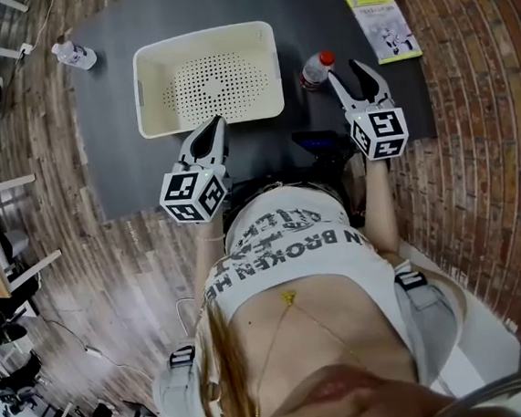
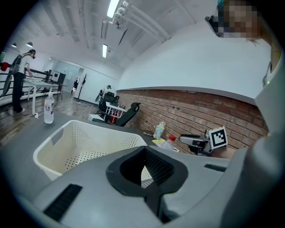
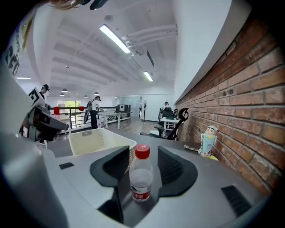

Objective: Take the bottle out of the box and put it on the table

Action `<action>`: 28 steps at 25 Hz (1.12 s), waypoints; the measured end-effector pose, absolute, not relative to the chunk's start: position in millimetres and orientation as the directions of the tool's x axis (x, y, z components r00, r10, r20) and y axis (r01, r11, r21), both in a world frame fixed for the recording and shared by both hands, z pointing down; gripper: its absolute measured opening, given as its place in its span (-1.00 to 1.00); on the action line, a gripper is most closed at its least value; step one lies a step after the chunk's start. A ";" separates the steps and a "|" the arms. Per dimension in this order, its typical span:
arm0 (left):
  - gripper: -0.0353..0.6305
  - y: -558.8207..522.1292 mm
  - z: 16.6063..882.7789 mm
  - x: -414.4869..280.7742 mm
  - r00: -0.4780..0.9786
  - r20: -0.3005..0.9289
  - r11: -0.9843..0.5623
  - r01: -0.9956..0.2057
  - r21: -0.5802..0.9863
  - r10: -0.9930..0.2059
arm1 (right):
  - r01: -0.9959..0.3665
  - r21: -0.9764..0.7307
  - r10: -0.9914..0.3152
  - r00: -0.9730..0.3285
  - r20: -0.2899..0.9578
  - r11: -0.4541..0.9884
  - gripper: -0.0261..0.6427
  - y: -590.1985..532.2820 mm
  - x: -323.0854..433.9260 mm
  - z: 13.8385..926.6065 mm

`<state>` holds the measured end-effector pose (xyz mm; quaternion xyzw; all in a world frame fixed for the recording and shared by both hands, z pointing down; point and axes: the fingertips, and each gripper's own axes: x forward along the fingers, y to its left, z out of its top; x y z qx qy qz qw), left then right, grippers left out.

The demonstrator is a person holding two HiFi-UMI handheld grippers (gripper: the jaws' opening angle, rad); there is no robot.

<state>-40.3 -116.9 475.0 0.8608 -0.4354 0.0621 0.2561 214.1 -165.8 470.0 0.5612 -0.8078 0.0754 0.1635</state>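
The bottle (image 1: 317,69) is standing upright on the tabletop (image 1: 115,125), just beside the box (image 1: 143,86), so the placing looks done. My right gripper (image 1: 350,68) is hovering with its jaws spread, probably to free the bottle, which is standing untouched between their tips. My left gripper (image 1: 209,134) is idling, jaws pressed together, empty.

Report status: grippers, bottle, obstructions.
Left gripper shut, empty. Right gripper open; bottle upright on table between jaws, not gripped. Box empty, alongside.
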 end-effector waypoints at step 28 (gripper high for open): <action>-0.88 -119.3 476.6 -18.7 0.647 0.317 -0.541 -0.758 0.364 -0.693 | -0.583 -0.033 -0.553 -0.785 0.279 0.812 -0.90 -136.7 66.1 472.6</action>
